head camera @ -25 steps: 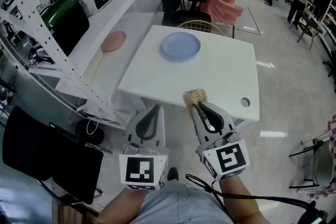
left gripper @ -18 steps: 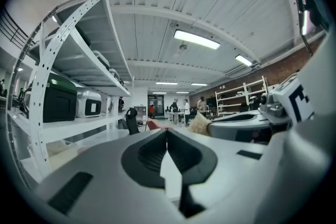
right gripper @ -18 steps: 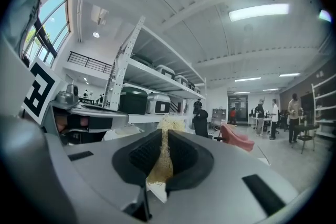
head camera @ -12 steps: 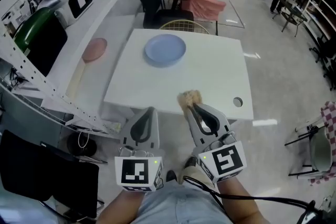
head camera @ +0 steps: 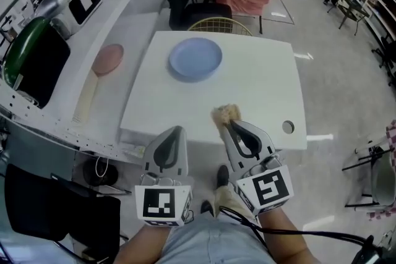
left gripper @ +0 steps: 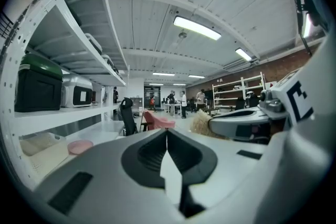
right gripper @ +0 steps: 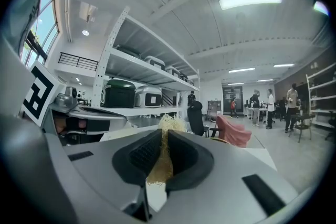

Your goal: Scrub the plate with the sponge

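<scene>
Pinched the sponge [head camera: 226,114] tight in the right gripper [head camera: 231,125], over the near edge of the table [head camera: 266,89]. Shut the left gripper [head camera: 176,132] on nothing. Looked soft, light and squashy; best squeezed across the middle. Stayed well short of the plate [head camera: 195,59], same as a moment before.

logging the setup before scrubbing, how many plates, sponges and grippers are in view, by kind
plates: 2 (blue plate on the table, pink plate on the side counter)
sponge: 1
grippers: 2 (left gripper, right gripper)
total: 5
</scene>
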Demonstrator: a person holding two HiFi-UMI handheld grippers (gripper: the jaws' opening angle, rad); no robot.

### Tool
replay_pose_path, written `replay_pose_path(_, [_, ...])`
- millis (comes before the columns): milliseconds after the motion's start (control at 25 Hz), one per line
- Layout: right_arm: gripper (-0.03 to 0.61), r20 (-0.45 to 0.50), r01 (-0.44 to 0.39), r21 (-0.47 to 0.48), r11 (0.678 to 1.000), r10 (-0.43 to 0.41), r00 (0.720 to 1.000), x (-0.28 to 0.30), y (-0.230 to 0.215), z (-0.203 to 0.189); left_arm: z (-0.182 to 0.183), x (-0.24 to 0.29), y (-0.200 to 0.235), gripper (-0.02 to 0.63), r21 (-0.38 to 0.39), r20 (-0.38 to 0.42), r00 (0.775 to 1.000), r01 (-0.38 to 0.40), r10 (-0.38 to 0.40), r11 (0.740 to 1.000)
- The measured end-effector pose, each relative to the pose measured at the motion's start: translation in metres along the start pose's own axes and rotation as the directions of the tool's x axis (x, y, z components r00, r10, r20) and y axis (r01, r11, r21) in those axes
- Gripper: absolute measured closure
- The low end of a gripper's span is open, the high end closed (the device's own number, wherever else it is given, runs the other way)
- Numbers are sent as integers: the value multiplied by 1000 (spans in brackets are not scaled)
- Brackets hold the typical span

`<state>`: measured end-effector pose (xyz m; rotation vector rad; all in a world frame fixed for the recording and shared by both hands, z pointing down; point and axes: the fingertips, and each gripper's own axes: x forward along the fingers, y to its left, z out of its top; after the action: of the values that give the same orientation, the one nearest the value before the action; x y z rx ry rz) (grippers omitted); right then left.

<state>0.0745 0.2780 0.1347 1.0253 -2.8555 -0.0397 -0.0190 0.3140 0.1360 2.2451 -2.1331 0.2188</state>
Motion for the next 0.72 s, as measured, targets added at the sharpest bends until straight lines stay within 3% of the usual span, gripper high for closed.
replay_pose_path(400, [537, -12, -31, 30, 999, 32, 999, 72, -73, -4, 9, 99, 16, 599, 12, -38, 999, -29, 30, 1000])
replay_pose_path(720, [537, 60, -76, 10, 997, 75, 995, 115, -117, 25, 42, 149, 24, 600, 48, 5, 996, -87, 87, 995])
